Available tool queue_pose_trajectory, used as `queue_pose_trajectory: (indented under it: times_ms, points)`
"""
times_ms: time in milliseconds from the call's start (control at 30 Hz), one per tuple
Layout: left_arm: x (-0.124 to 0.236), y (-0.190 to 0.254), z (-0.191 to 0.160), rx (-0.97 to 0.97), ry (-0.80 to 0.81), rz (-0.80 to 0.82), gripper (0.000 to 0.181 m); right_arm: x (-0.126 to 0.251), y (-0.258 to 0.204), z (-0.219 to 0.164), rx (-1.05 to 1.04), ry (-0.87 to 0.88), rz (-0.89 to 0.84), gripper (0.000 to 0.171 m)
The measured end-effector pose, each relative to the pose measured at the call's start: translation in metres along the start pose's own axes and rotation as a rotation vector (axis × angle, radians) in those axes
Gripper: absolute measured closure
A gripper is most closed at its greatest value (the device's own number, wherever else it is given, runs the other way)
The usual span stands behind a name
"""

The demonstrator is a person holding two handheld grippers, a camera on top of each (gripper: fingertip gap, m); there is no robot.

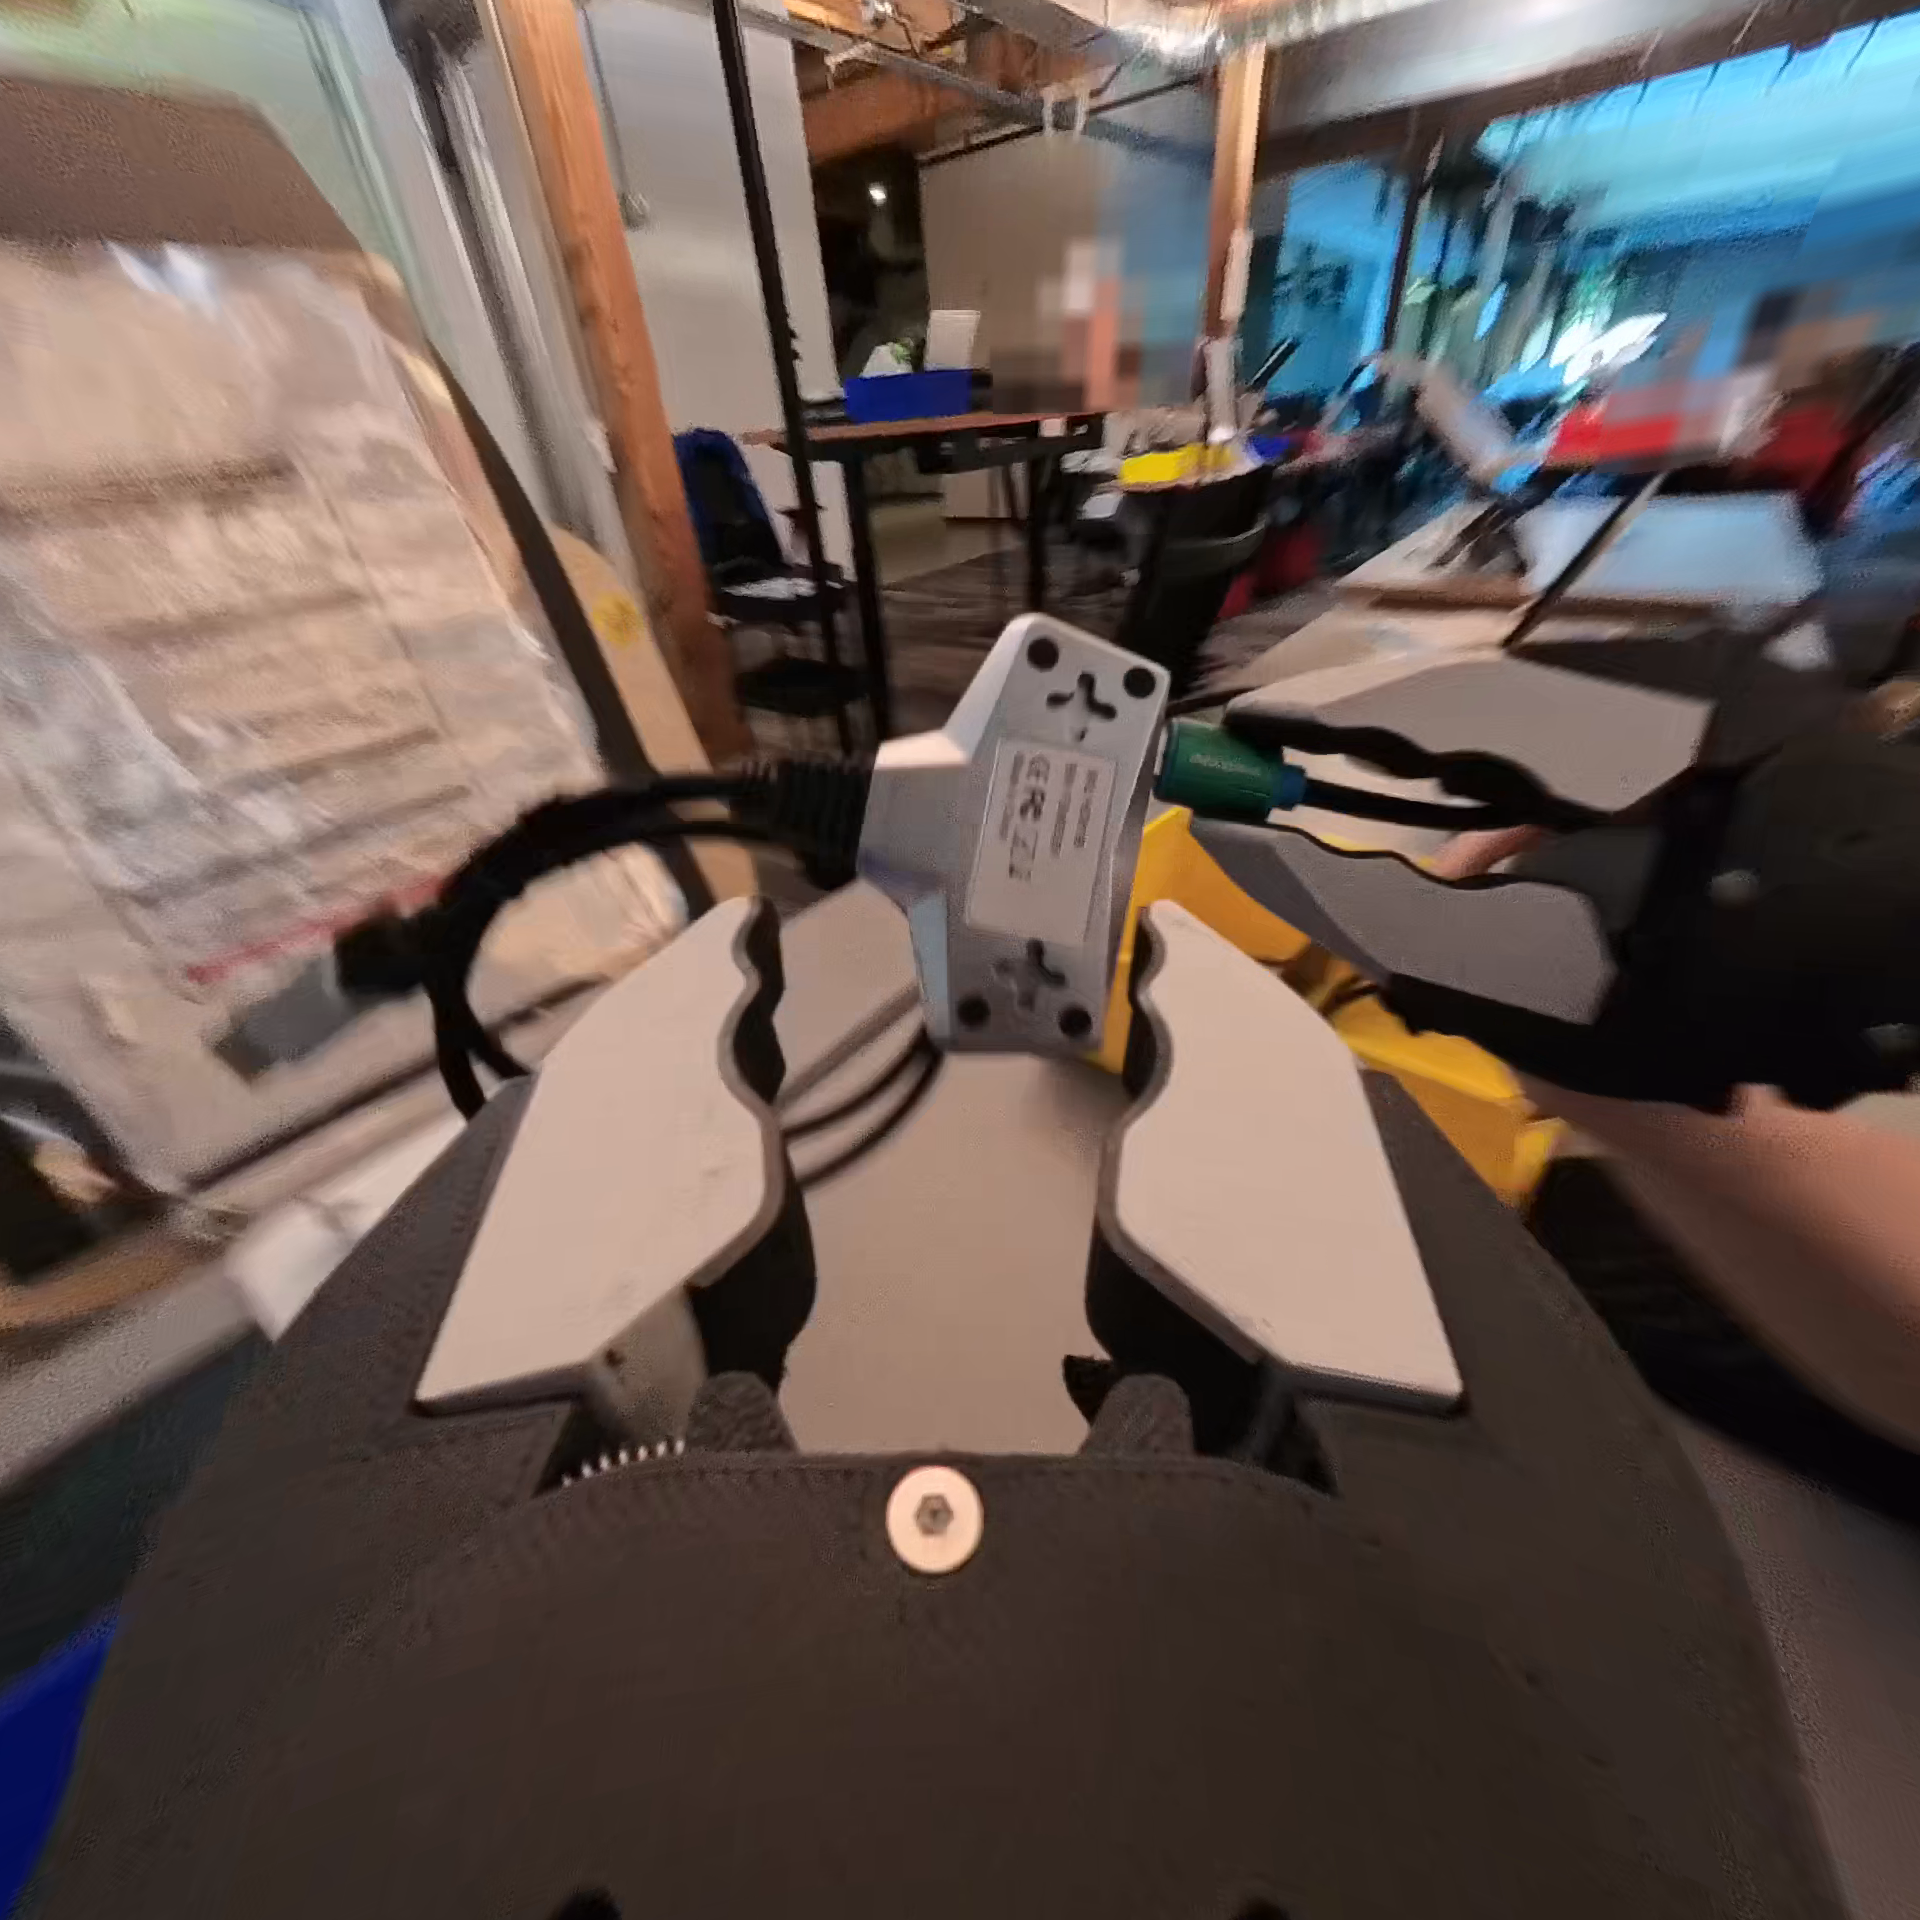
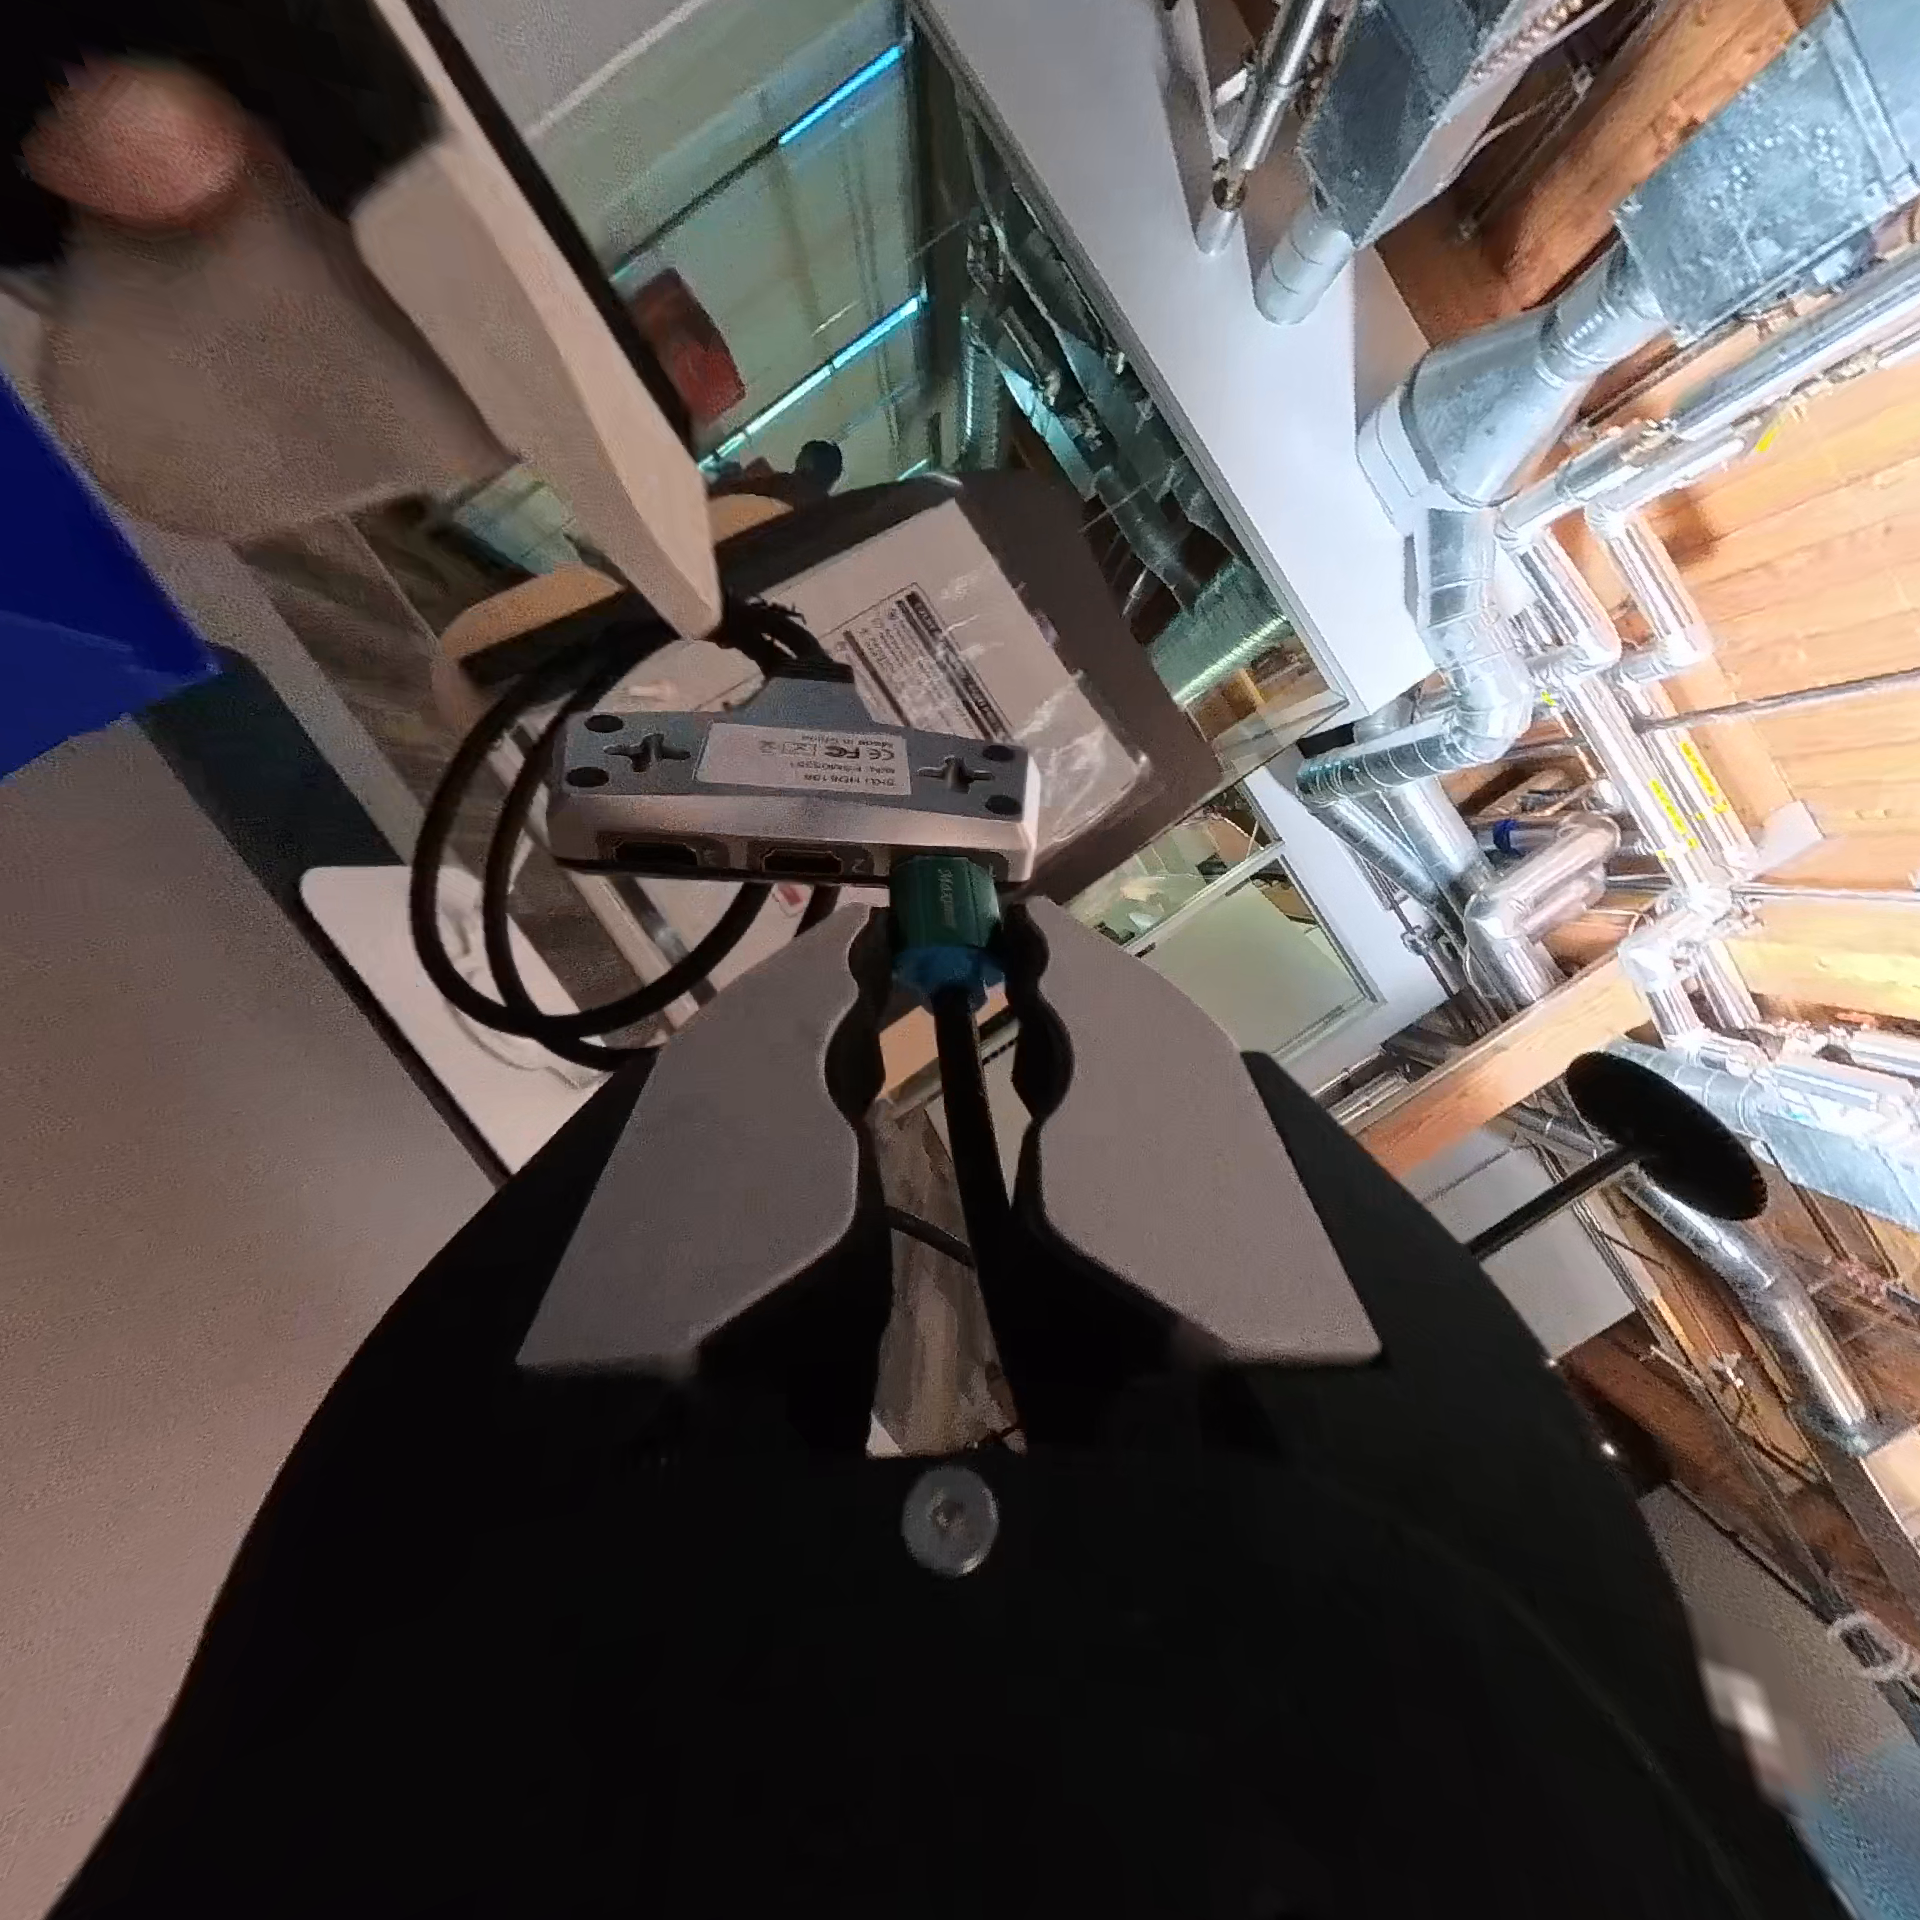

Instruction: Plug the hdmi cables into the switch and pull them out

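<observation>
1. Above the bench [image 1: 935, 1247], the left gripper [image 1: 951, 987] pinches the switch's [image 1: 1023, 831] lower end; it could twist loose.
2. On the switch's right, the right gripper [image 2: 935, 961] pinches the green plug [image 2: 940, 914], seated in the end port; an off-axis pull could jam it.

Looks like a shared workshop or lab: exposed timber ceiling [image 2: 1766, 582] with silver ductwork [image 2: 1475, 436] at right, wooden post [image 1: 613, 343] upper centre, work tables [image 1: 935, 426] with blue bin [image 1: 909, 395] beyond, glass partitions [image 2: 831, 270].
</observation>
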State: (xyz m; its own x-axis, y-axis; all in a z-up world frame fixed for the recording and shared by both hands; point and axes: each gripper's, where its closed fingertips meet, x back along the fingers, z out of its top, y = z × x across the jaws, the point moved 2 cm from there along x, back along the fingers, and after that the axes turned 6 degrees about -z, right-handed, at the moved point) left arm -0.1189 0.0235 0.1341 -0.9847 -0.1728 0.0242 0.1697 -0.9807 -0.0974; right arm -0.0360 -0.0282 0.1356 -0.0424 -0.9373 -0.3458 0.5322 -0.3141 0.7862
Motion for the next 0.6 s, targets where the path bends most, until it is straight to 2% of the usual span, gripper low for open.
queue_pose_trajectory:
  times_ms: [67,200,333,467,533,600]
  points:
    - [0.002,0.007,0.0,0.202,0.004,-0.115,0.121,0.003,0.016,-0.002,-0.037,0.0,-0.039,0.149]
    - [-0.017,0.021,-0.012,0.513,0.04,-0.349,0.106,0.01,0.032,0.004,-0.116,0.042,-0.088,0.149]
    - [-0.019,0.02,0.006,0.66,0.336,-0.505,0.109,0.017,0.028,0.021,-0.163,0.123,-0.088,0.149]
    - [-0.015,0.033,0.011,0.683,0.405,-0.641,0.125,0.018,0.01,0.032,-0.197,0.174,-0.057,0.149]
    - [-0.012,0.04,0.014,0.7,0.439,-0.707,0.15,0.018,-0.002,0.036,-0.196,0.187,-0.042,0.149]
    - [-0.009,0.032,0.015,0.742,0.522,-0.689,0.151,0.016,-0.007,0.036,-0.211,0.183,-0.051,0.149]
